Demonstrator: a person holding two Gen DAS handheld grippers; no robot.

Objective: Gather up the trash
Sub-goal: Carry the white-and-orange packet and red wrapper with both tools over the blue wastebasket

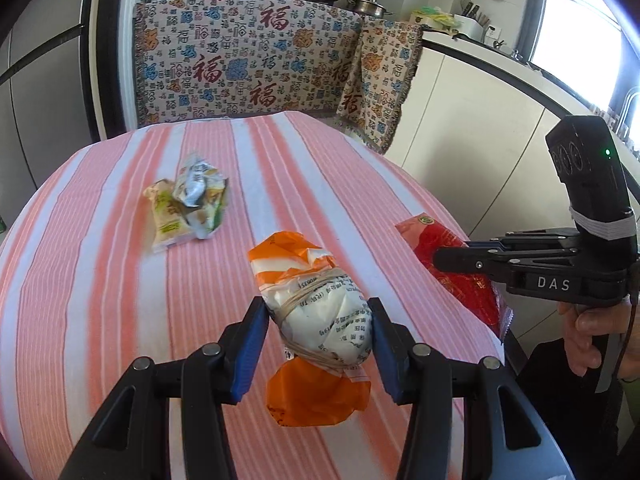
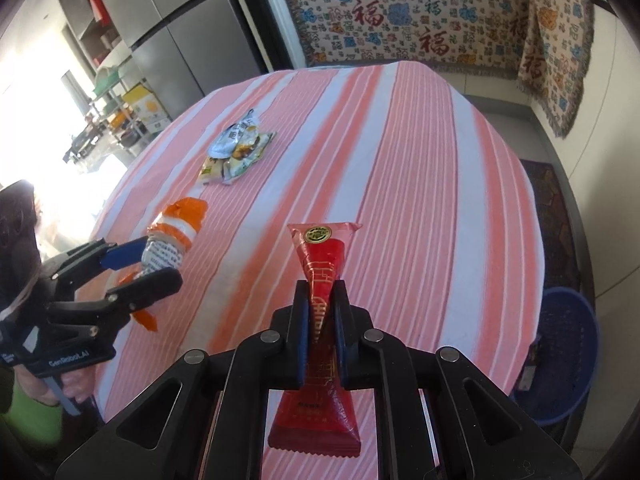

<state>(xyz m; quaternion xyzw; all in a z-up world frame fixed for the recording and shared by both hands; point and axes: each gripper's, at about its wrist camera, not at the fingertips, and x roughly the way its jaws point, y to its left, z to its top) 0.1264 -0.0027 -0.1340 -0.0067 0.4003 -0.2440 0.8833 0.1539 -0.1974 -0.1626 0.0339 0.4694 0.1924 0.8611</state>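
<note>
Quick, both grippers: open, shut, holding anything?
Left gripper: closed around the orange-and-white plastic bundle tied with rubber bands.
Right gripper: shut on the red foil snack wrapper.

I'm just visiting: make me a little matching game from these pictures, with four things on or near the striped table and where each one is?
Things:
1. red packet
2. orange-and-white bundle
3. crumpled wrappers
4. blue basket

Places:
A. lying loose mid-table
B. on the floor beside the table
C. pinched in the right gripper
D. between the left gripper's blue pads

Pairs: 1-C, 2-D, 3-A, 4-B
</note>
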